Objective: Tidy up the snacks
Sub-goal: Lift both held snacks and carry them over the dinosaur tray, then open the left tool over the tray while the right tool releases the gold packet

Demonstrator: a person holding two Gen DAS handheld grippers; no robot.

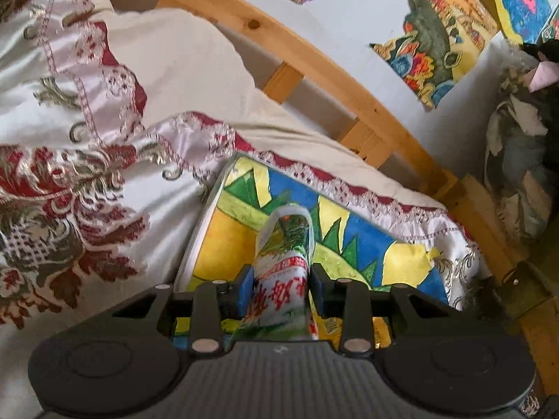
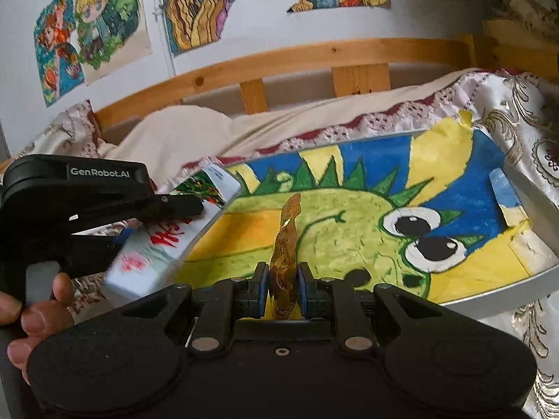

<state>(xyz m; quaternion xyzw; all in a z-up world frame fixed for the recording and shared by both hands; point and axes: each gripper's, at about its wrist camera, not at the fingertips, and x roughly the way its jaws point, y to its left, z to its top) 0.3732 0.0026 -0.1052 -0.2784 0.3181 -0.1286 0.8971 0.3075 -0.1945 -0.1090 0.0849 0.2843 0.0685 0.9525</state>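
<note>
Bedspread's soft, so lower both slowly onto the tray [image 2: 534, 276]: left gripper [image 1: 281, 276] clamps the white packet [image 1: 283, 262], right gripper [image 2: 283, 276] pinches the gold wrapper [image 2: 284, 244].

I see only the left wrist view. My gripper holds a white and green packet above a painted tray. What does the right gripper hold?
Observer: The right gripper is shut on a thin golden packet, held edge-on above the tray.
Operator: What is painted on the tray? I see only spikes.
Observer: A green dinosaur with two big eyes.
Operator: Is my packet over the tray?
Observer: The white and green packet sits at the tray's left rim, clamped by the left gripper.
</note>
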